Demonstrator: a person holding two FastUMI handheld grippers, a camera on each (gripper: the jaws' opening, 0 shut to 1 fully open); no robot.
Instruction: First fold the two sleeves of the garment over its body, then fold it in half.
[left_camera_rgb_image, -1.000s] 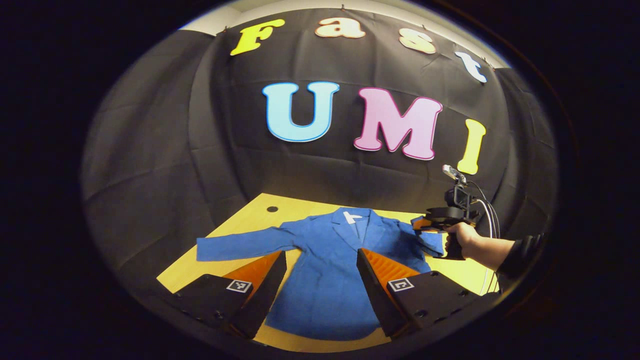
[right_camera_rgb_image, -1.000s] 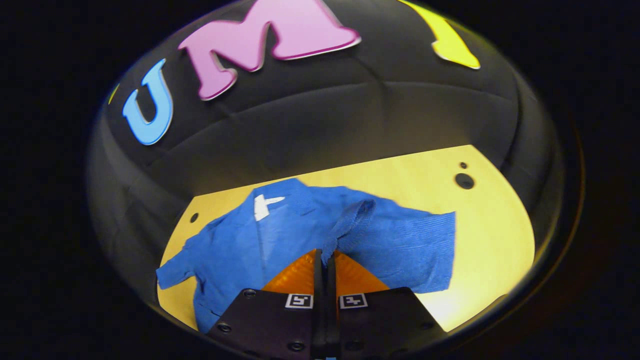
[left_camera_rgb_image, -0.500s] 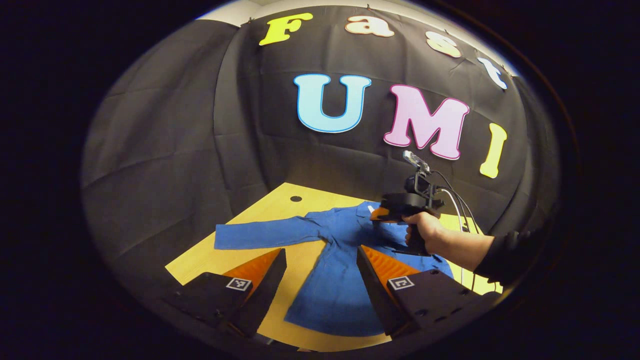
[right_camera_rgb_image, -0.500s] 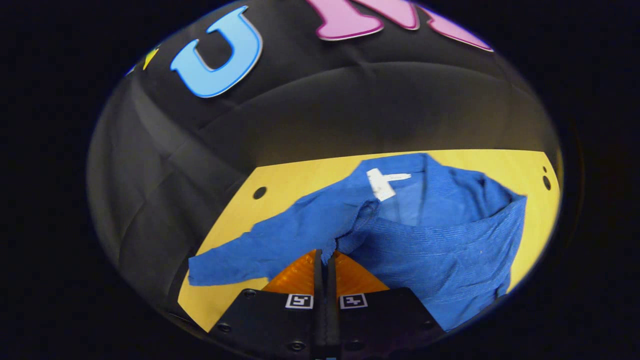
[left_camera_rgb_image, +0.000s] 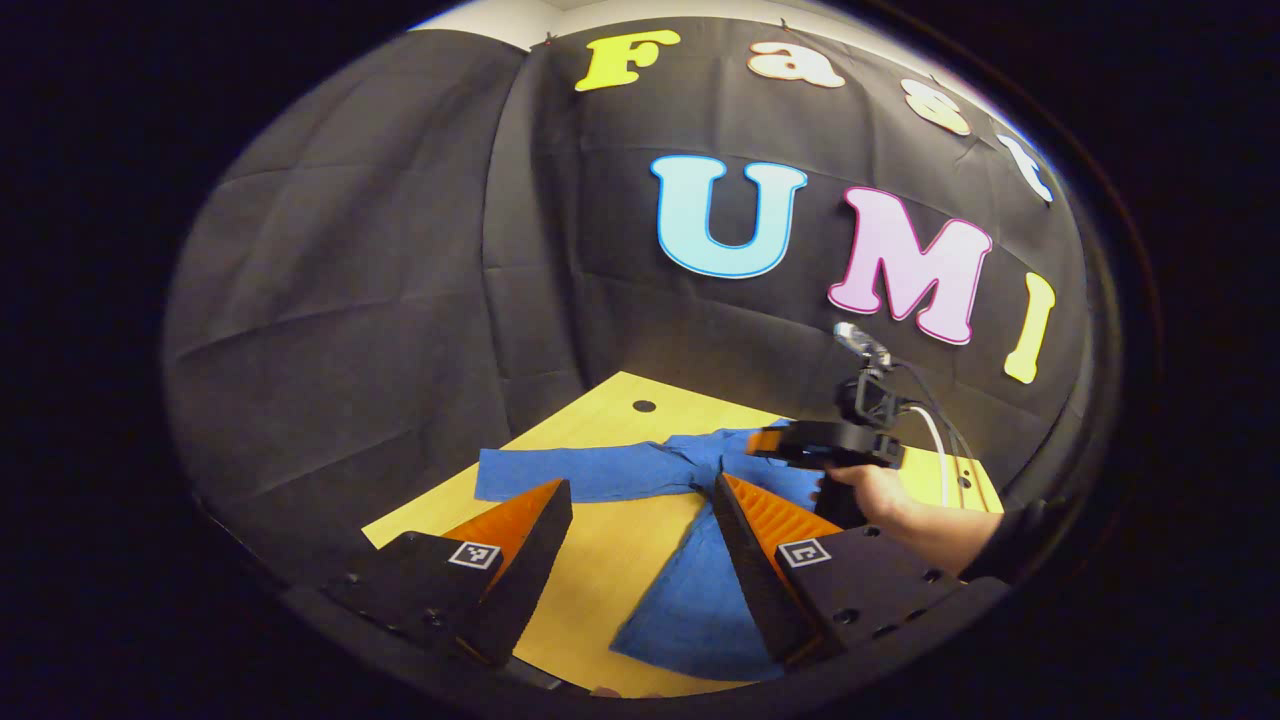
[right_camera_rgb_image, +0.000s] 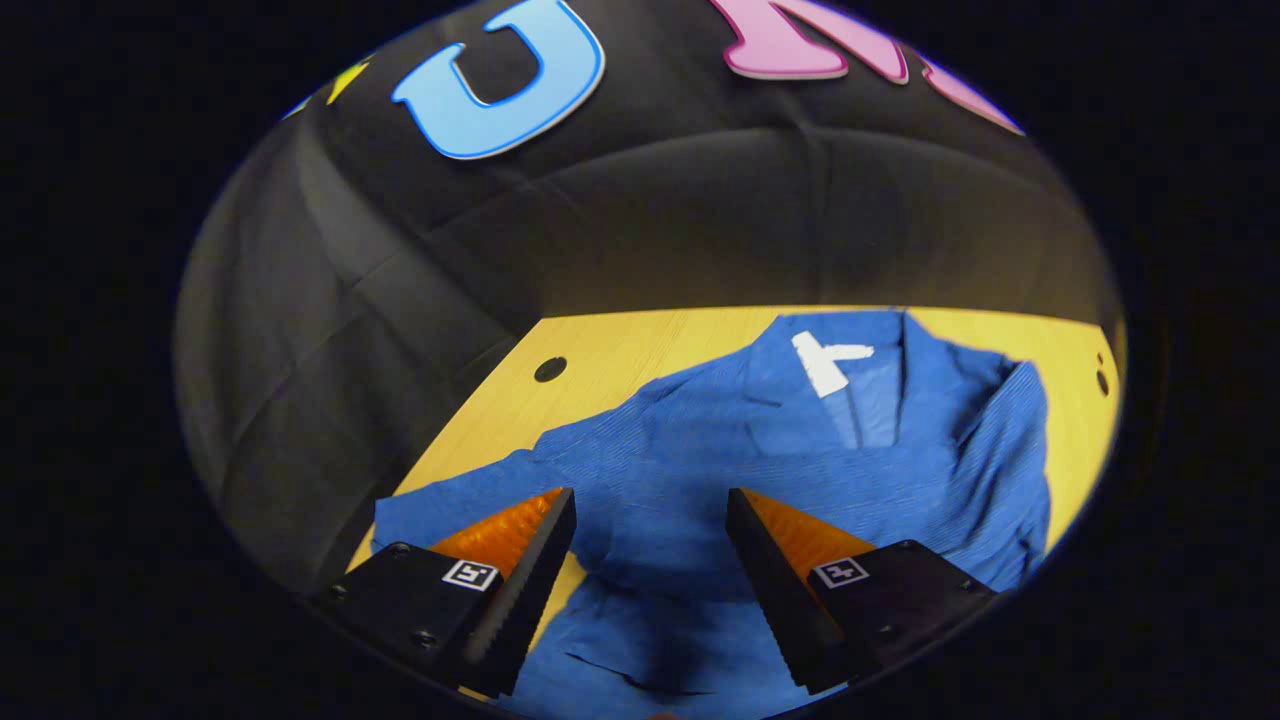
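One sleeve (right_camera_rgb_image: 990, 450) of the jacket (right_camera_rgb_image: 700, 470) appears already folded over the body, judged from the doubled cloth along its right side in the right gripper view; the other sleeve (left_camera_rgb_image: 570, 473) is laid out flat to the left on the table (left_camera_rgb_image: 600, 400). The jacket is spread face up across the yellow table, collar toward the far wall, hem toward the near edge.

The cloth is judged to be light, soft and limp, with a fine ribbed weave. It should drape and sag when lifted, so little grip force is needed, and the weave should hold well against ridged pads. The flat sleeve is best taken at its cuff end, so the whole length can be carried over the body.

A white label (right_camera_rgb_image: 828, 362) is seen inside the collar; no writing on it can be read.

The right gripper (right_camera_rgb_image: 648, 535) is held over the jacket's body with its fingers spread and nothing between them. The left gripper (left_camera_rgb_image: 640, 525) is likewise spread and empty, near the flat sleeve.
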